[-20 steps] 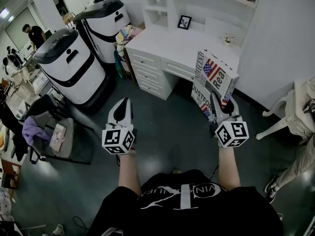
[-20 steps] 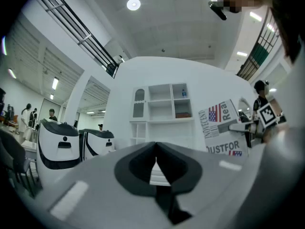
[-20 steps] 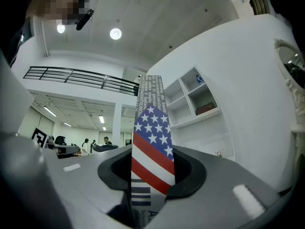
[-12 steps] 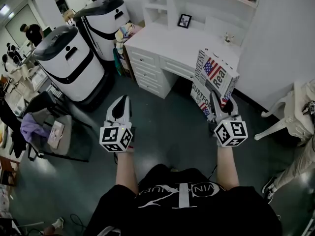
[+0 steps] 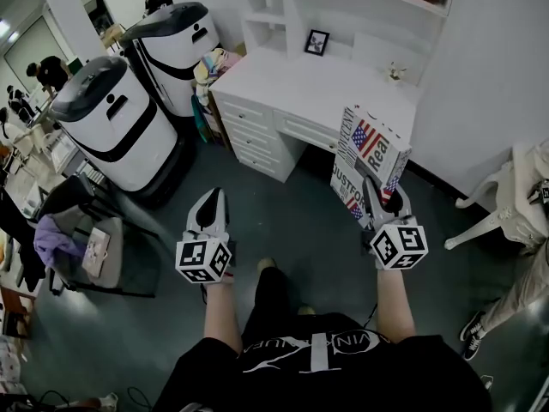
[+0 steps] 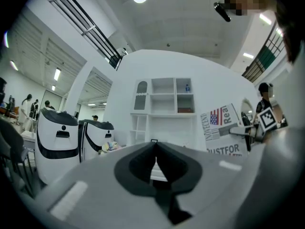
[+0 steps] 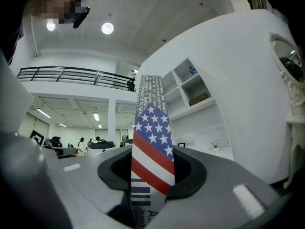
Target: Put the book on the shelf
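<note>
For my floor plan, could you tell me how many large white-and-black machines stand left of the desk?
2: the nearer machine at left, the farther machine behind it beside the desk. Others may be hidden off-frame.

The tabletop (image 5: 309,80) stands at 12 o'clock, with the shelf (image 5: 343,7) behind and above it. A picture frame (image 5: 316,41) stands on the tabletop's rear. The book (image 5: 371,157), gripped in the right tongs (image 5: 379,189), is at 1 o'clock before the tabletop. Two machines (image 5: 116,123) stand at 10 o'clock and a chair (image 5: 506,204) at 3 o'clock.

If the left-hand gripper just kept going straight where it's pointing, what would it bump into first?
Most likely the white desk, near its drawers: the left gripper aims level at it and nothing else shows in between. Depth is unclear.
</note>
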### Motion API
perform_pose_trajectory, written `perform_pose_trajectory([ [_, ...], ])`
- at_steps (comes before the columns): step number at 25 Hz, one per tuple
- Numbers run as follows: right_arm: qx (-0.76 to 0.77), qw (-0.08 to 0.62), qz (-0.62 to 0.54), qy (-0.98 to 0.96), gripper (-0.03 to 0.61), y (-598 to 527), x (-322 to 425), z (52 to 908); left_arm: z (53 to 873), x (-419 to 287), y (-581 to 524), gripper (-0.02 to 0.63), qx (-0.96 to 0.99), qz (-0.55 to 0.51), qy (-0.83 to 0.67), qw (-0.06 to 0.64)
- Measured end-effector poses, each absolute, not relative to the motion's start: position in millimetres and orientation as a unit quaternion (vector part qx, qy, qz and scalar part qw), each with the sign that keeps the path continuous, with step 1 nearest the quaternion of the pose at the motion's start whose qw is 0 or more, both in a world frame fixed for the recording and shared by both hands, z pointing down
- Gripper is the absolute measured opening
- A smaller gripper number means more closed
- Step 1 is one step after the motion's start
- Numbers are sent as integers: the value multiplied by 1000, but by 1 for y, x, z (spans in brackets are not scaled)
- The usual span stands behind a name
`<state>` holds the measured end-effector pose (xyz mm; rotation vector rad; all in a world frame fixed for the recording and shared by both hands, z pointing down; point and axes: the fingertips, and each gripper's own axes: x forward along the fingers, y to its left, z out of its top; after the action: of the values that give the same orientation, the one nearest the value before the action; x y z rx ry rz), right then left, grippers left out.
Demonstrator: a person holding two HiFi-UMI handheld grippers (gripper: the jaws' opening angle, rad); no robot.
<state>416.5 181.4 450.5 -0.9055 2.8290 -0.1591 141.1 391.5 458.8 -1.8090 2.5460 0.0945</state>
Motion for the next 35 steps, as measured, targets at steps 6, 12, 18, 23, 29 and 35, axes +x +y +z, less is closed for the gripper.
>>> perform_pose_trajectory([
  [6, -313, 88, -59, 944, 160, 138, 374, 447, 454, 92, 344, 0, -592, 32, 805, 11],
  [12, -312, 96, -60, 943, 160, 91, 314, 434, 443, 35, 288, 0, -601, 36, 798, 13],
  [18, -319, 89, -63, 942, 160, 57, 256, 437, 441, -14, 243, 0, -618, 31, 786, 9],
  [23, -333, 81, -67, 937, 160, 13, 197, 426, 433, -76, 194, 0, -628, 29, 778, -3],
  [29, -355, 87, -70, 928, 160, -11, 173, 431, 437, -112, 161, 0, -637, 25, 770, -1],
  [35, -375, 102, -64, 919, 160, -16, 170, 441, 443, -122, 139, 0, -656, 27, 754, 16],
])
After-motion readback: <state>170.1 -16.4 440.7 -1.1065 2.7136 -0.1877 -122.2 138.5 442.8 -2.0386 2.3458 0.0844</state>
